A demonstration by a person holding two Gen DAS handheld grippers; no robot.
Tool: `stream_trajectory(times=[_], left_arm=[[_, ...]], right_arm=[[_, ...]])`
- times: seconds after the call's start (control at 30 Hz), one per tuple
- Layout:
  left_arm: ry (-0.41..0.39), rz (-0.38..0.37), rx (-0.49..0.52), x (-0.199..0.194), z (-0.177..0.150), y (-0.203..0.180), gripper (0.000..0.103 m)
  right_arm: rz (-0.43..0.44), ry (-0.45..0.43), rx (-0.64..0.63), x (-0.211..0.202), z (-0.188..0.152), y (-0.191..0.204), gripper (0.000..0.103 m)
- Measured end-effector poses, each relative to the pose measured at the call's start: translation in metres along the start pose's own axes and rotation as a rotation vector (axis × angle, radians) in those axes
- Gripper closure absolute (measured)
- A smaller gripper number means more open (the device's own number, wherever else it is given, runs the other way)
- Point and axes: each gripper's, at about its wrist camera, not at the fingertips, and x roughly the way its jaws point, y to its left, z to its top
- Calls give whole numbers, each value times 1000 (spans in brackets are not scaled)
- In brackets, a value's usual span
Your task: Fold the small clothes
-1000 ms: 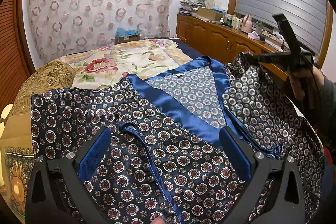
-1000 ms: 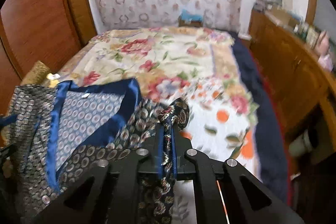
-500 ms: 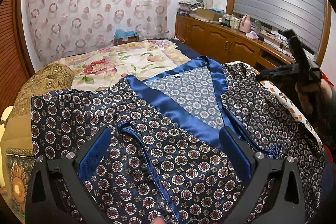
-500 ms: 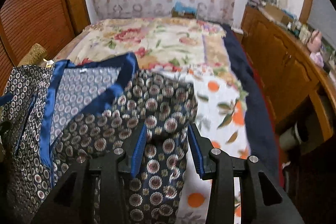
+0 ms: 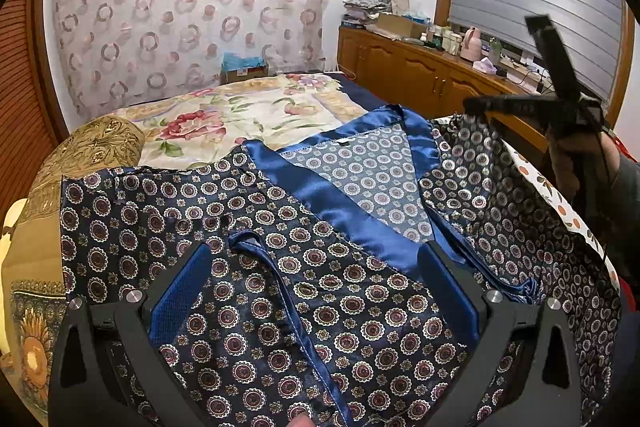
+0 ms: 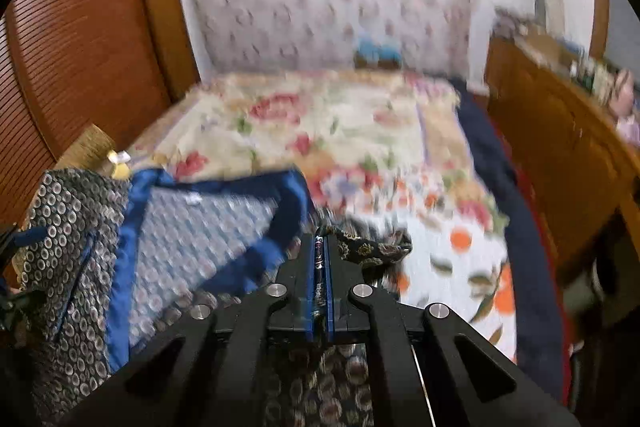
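While the bed (image 5: 256,115) with its floral cover gives a broad, flat base for folding, the patterned garment (image 5: 280,267) lies spread across its near end, front side opened so the paler lining and the blue satin collar (image 5: 340,211) face up. It looks like a small satin robe or pyjama top, though I cannot tell which. Its left half rests flat on the cover, presumably so it anchors the piece, whereas the right panel is raised off the bed like a tent wall, most likely to be carried over the middle as the first fold.

That lift comes from the right gripper (image 6: 320,259), whose jaws have just been closing and now stand clenched on a bunched edge of the dark fabric, seen pinched between the blue pads in the right wrist view. In the left wrist view a hand (image 5: 576,163) holds this tool up at the right edge.

Nearer, the left gripper (image 5: 316,291) hovers low over the flat half with its jaws released and wide apart, touching nothing that I can make out. A thin blue tie strap (image 5: 276,283) runs between them.
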Motion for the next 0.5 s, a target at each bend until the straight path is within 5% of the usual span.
stream_trajectory(times=[0.1,0.5], left_arm=[[0,2,1,0,0,0,0],[-13,68,-42,-4,9,17,0]], right_arm=[[-14,-3,-30,-2,-1,3,51],[-100,157,3,29,-37,-15,50]])
